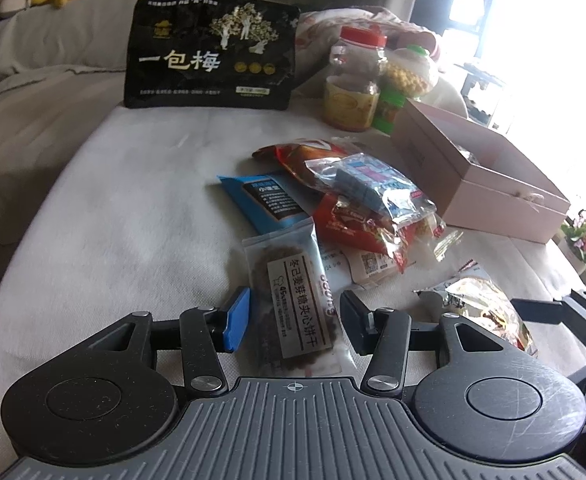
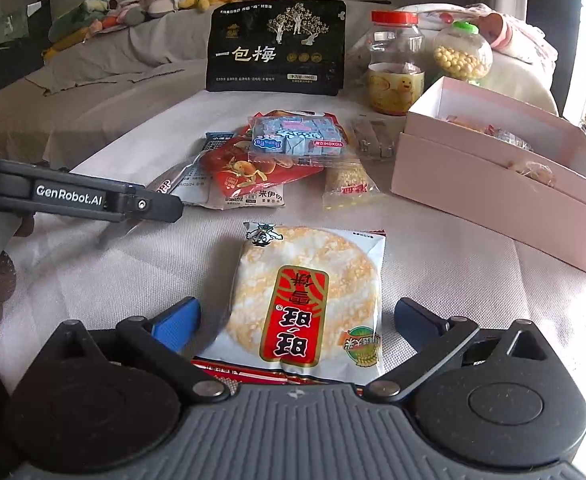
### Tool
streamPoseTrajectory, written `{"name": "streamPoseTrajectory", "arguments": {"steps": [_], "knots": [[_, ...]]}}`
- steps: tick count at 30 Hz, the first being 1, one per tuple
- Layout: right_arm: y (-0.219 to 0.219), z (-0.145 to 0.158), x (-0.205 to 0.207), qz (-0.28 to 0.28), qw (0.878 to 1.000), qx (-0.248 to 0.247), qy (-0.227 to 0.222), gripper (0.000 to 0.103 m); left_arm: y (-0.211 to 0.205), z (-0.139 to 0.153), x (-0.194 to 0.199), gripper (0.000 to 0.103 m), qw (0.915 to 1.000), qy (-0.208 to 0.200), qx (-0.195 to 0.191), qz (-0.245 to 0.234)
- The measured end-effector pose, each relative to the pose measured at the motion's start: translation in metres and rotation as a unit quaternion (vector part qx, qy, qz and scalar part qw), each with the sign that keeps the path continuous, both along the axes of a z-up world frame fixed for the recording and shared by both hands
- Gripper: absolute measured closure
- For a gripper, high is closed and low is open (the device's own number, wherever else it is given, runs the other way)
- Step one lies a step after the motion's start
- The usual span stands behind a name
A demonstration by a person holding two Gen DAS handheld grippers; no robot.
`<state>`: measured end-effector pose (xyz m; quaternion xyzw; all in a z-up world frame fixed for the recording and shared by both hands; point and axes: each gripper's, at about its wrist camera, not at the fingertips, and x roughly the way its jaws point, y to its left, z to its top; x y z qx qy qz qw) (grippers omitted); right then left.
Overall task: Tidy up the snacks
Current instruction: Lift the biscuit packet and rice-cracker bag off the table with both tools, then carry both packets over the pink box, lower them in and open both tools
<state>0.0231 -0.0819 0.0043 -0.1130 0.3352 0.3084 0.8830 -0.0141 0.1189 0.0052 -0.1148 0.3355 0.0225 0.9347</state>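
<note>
1. While I hold both grippers low over the pale cloth-covered surface (image 2: 433, 264), I see clutter ahead: a heap of snack packets (image 2: 277, 160) at mid-frame in the right wrist view, a black plum pouch (image 2: 277, 46) standing upright behind it, a red-lidded jar (image 2: 397, 68) and a green-capped jar of yellow balls (image 2: 463, 54) at upper right, and an open pink box (image 2: 501, 184) at the right edge with snacks inside.
2. At the left edge of that view the left gripper's black arm, printed GenRobot.AI, reaches in just in front of the heap.
3. My right-hand target is a rice cracker packet (image 2: 307, 300): white wrapper, round pale-gold cracker picture, red label, lying flat with its print upside down to me.
4. It sits at lower centre between the fingers of the right gripper (image 2: 297, 322), whose jaws stand wide apart; neither blue pad touches it.
5. In the left wrist view, a clear-wrapped dark round biscuit (image 1: 289, 312) with a white label lies at lower centre, overlapping the heap's near edge.
6. The left gripper (image 1: 295, 320) is about half spread around it; I cannot tell if its pads press the wrapper.
7. A crumpled foil wrapper (image 1: 481, 312) lies to the lower right.
</note>
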Motion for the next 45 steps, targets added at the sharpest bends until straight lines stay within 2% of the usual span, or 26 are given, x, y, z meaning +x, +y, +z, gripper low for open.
{"name": "streamPoseTrajectory", "arguments": {"steps": [4, 8, 10, 17, 20, 22, 27, 31, 34, 37, 41, 45], "knots": [[-0.001, 0.000, -0.001, 0.000, 1.000, 0.002, -0.001, 0.000, -0.002, 0.003, -0.009, 0.055, 0.9999, 0.011, -0.005, -0.010], [-0.001, -0.001, -0.001, -0.001, 1.000, 0.004, -0.002, 0.000, -0.008, 0.006, -0.025, 0.056, 0.9990, 0.024, -0.020, -0.033], [-0.001, -0.001, 0.000, -0.001, 1.000, 0.004, -0.001, 0.000, -0.012, 0.006, -0.031, 0.055, 0.9986, 0.029, -0.016, -0.041], [-0.002, 0.005, 0.011, -0.009, 1.000, 0.018, 0.024, 0.001, -0.012, 0.005, -0.027, 0.055, 0.9988, 0.028, -0.029, -0.026], [-0.003, 0.008, 0.016, -0.016, 0.999, 0.025, 0.029, 0.011, -0.014, 0.004, -0.025, 0.055, 0.9989, 0.029, -0.026, -0.025], [-0.001, 0.010, 0.014, -0.010, 1.000, 0.010, 0.020, 0.024, -0.013, 0.004, -0.024, 0.055, 0.9990, 0.028, -0.028, -0.023], [-0.007, 0.016, 0.005, 0.012, 1.000, 0.010, 0.019, 0.027, -0.012, 0.003, -0.026, 0.055, 0.9989, 0.024, -0.036, -0.019], [-0.021, 0.027, -0.004, 0.008, 1.000, 0.016, -0.001, 0.027, -0.014, 0.001, -0.030, 0.055, 0.9993, 0.013, -0.028, -0.019], [-0.039, 0.040, -0.012, -0.002, 0.999, 0.022, -0.025, 0.027, -0.021, 0.005, -0.032, 0.058, 0.9993, 0.022, -0.027, -0.016], [-0.059, 0.053, -0.018, -0.016, 0.998, 0.026, -0.048, 0.027, -0.032, 0.011, -0.035, 0.058, 0.9968, 0.029, -0.052, -0.053], [-0.087, 0.066, -0.025, -0.038, 0.996, 0.018, -0.079, 0.027, -0.062, 0.027, -0.042, 0.058, 0.9951, 0.013, -0.013, -0.097], [-0.117, 0.088, -0.029, -0.061, 0.990, 0.014, -0.122, 0.027, -0.077, 0.057, -0.038, 0.058, 0.9915, -0.023, -0.015, -0.127]]}}
